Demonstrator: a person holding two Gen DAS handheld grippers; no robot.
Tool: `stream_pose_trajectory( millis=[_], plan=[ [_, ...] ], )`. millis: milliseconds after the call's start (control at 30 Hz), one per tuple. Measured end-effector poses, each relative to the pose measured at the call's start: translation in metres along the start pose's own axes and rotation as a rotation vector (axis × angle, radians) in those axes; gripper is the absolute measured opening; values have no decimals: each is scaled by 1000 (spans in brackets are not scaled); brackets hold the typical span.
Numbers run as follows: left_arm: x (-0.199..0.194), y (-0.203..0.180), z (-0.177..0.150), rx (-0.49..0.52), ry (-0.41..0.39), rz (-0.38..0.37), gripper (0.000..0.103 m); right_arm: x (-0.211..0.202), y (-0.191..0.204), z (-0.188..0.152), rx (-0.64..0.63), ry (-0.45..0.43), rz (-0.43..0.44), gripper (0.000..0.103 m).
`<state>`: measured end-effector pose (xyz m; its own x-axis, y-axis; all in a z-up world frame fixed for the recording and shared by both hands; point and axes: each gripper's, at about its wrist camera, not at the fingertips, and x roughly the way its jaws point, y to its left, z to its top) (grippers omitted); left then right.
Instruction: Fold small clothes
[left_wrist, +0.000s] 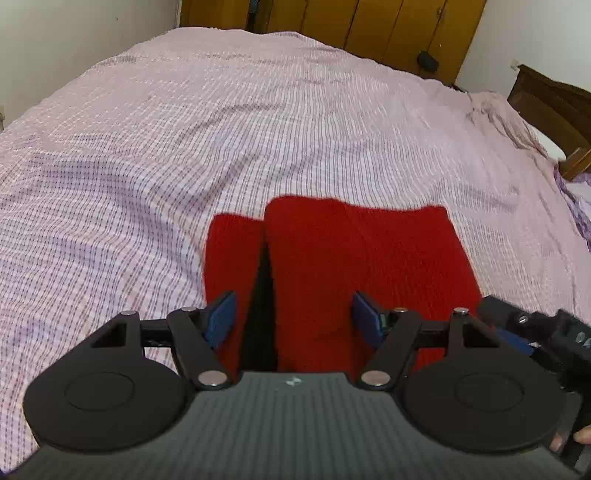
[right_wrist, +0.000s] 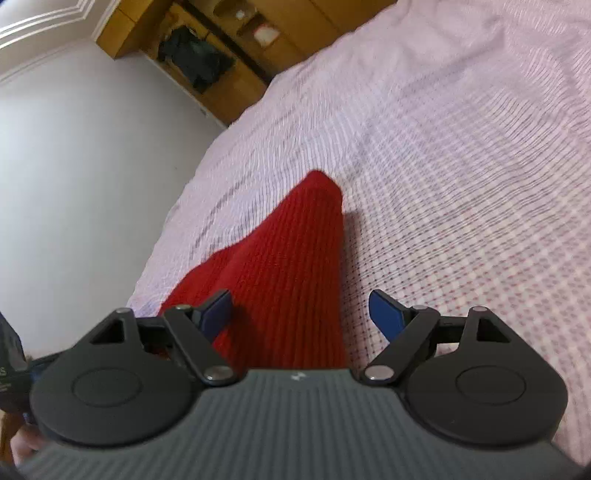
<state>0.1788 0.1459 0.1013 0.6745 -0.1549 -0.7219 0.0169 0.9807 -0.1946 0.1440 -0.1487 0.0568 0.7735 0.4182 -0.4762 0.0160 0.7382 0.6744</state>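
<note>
A red knitted garment lies on the bed, folded so an upper layer overlaps a lower one, with a dark gap between layers at the left. My left gripper is open, its blue pads spread above the near part of the garment, holding nothing. The garment also shows in the right wrist view, running to a pointed far corner. My right gripper is open over the garment's right edge, its left pad over red knit and its right pad over the sheet. The right gripper's body shows at the left view's right edge.
The bed is covered by a pink checked sheet. Wooden wardrobes stand beyond the bed. A dark wooden headboard and bunched bedding are at the right. A white wall runs along the bed's side.
</note>
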Motion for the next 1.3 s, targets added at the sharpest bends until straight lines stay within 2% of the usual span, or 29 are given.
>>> stream_pose_trajectory(
  millis=[100, 167, 233, 300, 367, 400, 467, 567, 700, 767, 833, 933, 1067, 1167, 1233, 1300],
  plan=[
    [10, 1, 5, -6, -9, -24, 74, 15, -4, 4, 11, 25, 45, 83],
    [21, 4, 6, -41, 8, -73, 73, 22, -5, 5, 1, 39, 61, 83],
    [26, 7, 4, -68, 10, -103, 69, 30, -4, 4, -7, 61, 84, 81],
    [24, 7, 0, -56, -13, -120, 42, 35, -3, 3, -13, 78, 111, 81],
    [16, 10, -1, -62, -44, -132, 26, 33, 2, 2, -47, 72, 114, 80],
    [12, 12, -2, -74, -55, -145, 24, 32, 6, 1, -64, 74, 119, 80],
    [0, 21, -4, -113, -78, -174, 22, 29, 15, 1, -104, 74, 135, 80],
    [-22, 33, -14, -165, -126, -178, 22, 24, 44, -4, -244, 67, 144, 80],
    [-43, 51, -27, -183, -181, -116, 22, 21, 88, -20, -455, 58, 115, 80],
    [-39, 59, -32, -173, -158, -86, 23, 22, 106, -30, -559, 52, 75, 81],
    [-28, 66, -37, -186, -117, -68, 23, 30, 120, -42, -643, 51, -8, 81],
    [-13, 71, -44, -184, -98, -43, 29, 42, 119, -50, -661, 54, -74, 83],
    [-16, 70, -47, -162, -116, -44, 40, 41, 105, -39, -578, 74, -42, 85],
    [-27, 70, -45, -155, -127, -45, 58, 28, 96, -28, -500, 95, -1, 85],
    [-33, 72, -47, -172, -123, -73, 65, 20, 87, -19, -443, 107, 37, 84],
    [-39, 74, -48, -203, -104, -123, 76, 11, 76, -15, -379, 137, 76, 90]
  ],
)
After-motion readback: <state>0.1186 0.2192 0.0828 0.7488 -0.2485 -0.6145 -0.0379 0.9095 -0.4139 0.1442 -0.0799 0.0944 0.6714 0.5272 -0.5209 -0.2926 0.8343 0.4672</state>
